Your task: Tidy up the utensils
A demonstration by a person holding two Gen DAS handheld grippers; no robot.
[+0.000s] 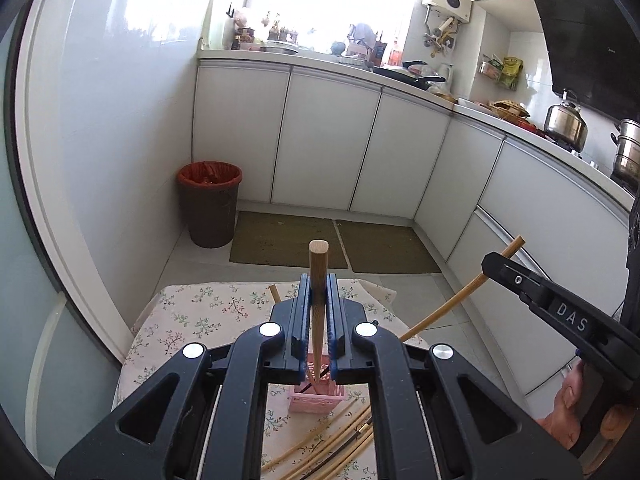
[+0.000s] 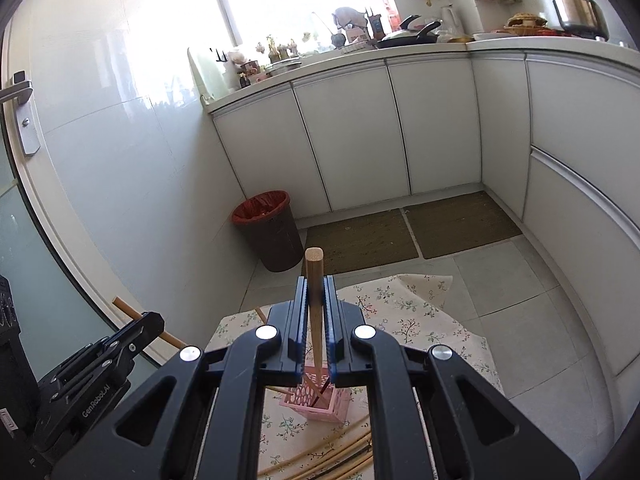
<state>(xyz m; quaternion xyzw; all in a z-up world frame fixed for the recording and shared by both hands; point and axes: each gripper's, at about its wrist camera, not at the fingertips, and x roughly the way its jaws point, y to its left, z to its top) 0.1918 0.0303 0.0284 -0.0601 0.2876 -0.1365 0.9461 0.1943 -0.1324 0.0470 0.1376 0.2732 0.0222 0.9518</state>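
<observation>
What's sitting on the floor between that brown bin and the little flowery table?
Mostly bare grey floor tile. In the right wrist view the brown bin stands beyond the flowery tablecloth, with the green mat beside it.

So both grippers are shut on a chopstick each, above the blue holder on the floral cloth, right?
Not quite: the holder is pink, not blue, as the right wrist view shows. The rest stands: the left gripper and the right gripper are each shut on a chopstick, above the holder on the floral cloth.
</observation>
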